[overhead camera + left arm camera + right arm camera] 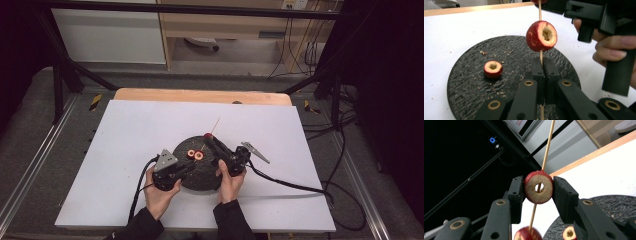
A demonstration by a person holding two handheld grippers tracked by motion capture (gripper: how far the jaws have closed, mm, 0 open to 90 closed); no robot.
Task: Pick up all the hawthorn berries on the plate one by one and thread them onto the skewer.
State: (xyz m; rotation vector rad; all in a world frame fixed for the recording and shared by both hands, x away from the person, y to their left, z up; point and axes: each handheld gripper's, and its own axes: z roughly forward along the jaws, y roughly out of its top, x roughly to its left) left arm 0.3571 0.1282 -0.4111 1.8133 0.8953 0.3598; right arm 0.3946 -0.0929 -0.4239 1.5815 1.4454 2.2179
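On the white table (125,150), near its front edge, sits a round black plate (187,175). At the plate's left rim the left gripper (541,72) has its jaws pressed together on the lower end of a thin wooden skewer (540,53), holding it upright. A cored red fruit (493,69) lies loose on the plate, left of the skewer, among crumbs (499,93). A second cored fruit (541,35) is already threaded on the skewer, above the left jaws.

Further right and higher, the right gripper (538,191) pinches a third fruit ring (538,187) by its red outer sides, with the skewer passing through its hollow middle. A grey clip (256,152) lies on the table just right of the plate.

The skewer looks light and springy and could bend or snap if pushed sideways, so it is best held low and kept straight. The fruit seems soft and crumbly at the cut flesh; the firmer skin sides are the place to grip, gently, since a hard squeeze could split the ring.
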